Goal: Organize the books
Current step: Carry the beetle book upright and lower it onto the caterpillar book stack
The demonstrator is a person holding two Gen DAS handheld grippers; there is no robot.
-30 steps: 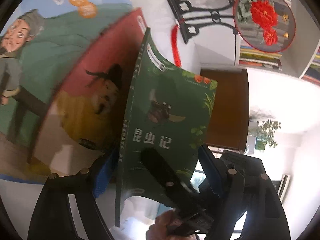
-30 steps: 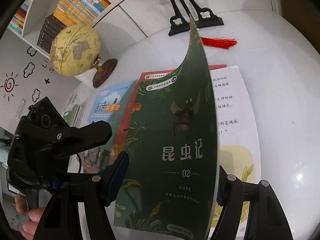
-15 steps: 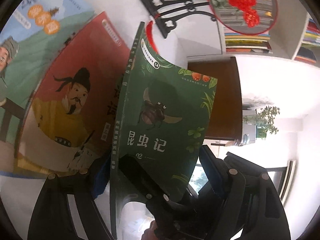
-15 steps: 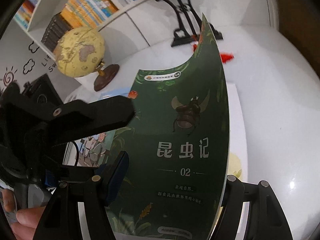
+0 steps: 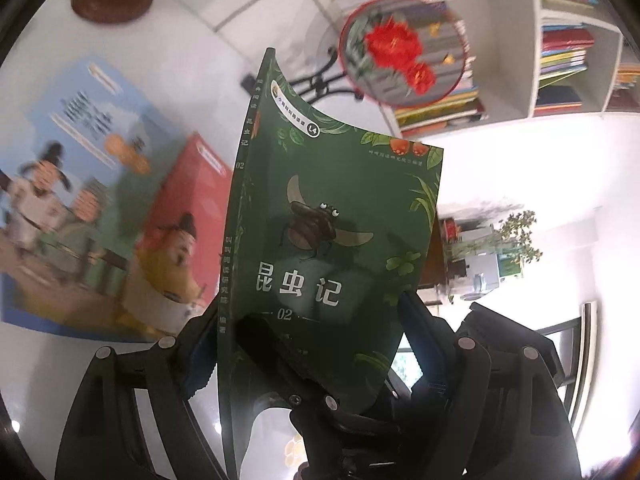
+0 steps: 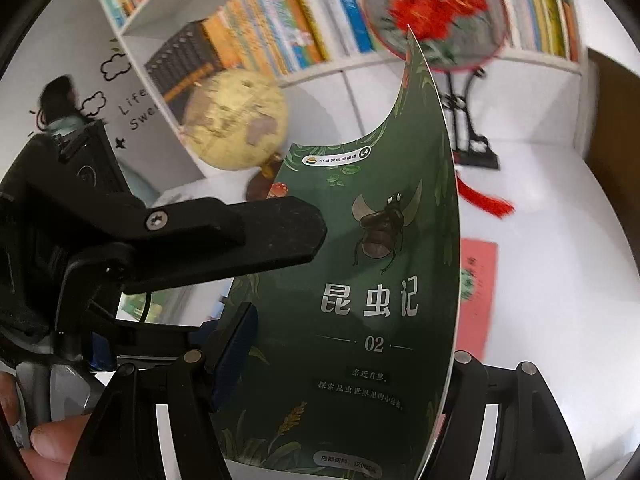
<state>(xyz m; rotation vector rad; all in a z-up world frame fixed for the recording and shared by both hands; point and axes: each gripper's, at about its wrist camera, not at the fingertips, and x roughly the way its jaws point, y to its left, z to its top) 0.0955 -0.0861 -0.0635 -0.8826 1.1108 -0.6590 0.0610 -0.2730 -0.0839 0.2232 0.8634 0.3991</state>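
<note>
A: What changed?
B: The thin green beetle-cover book (image 5: 332,248) has risen off the glossy white table (image 6: 560,208), both grippers pinching it: left (image 5: 308,320), right (image 6: 344,344)
A: Meaning?
B: Likely bound for the white bookshelf (image 6: 280,8)

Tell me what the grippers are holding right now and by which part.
Both hold the green insect book: left gripper and right gripper each span its lower part.

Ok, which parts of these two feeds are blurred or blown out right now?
Left wrist view: the green book is sharp, the blue book and red book are motion-smeared, and the window side is blown out. Right wrist view: the globe and shelf books are smeared; the green book's cover is readable.
</note>
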